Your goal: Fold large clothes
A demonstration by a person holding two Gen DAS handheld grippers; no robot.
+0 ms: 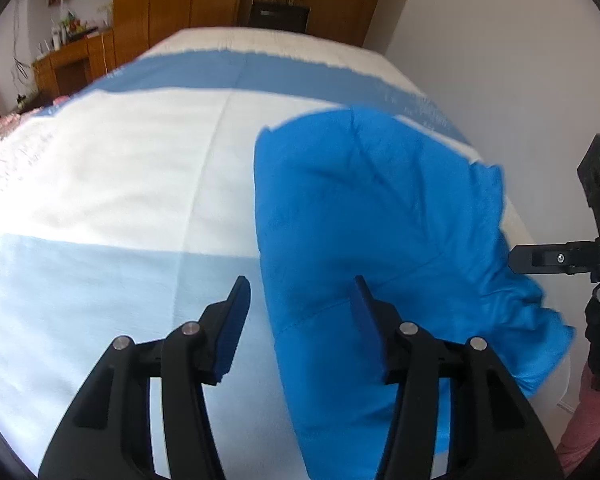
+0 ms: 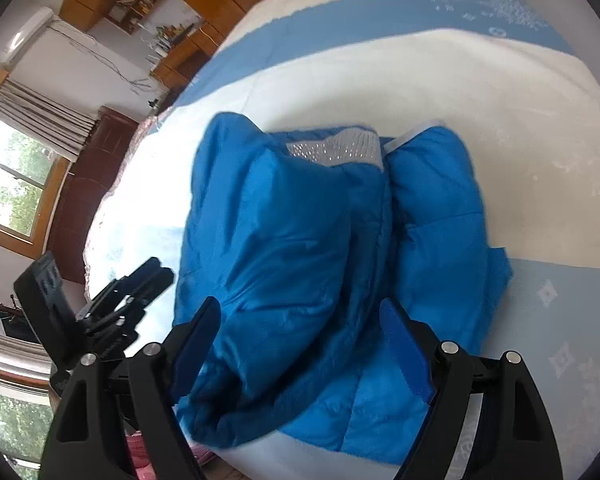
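Left tongs (image 1: pixel 302 280) tilted downward, released, nothing gripped; blue jacket (image 1: pixel 380 216) just ahead on bed (image 1: pixel 100 184). Right tongs (image 2: pixel 300 312) likewise released, angled over jacket.

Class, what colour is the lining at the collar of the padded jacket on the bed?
Silvery grey with small shiny dots on the jacket lining; right wrist view.

One blue padded jacket (image 2: pixel 300 248), lying on one bed (image 2: pixel 480 92), toward its near edge. Two tongs: left tongs (image 1: pixel 300 312) and right tongs (image 2: pixel 300 344), each with two fingers. One window (image 2: pixel 16 184). One air conditioner (image 2: pixel 24 34).
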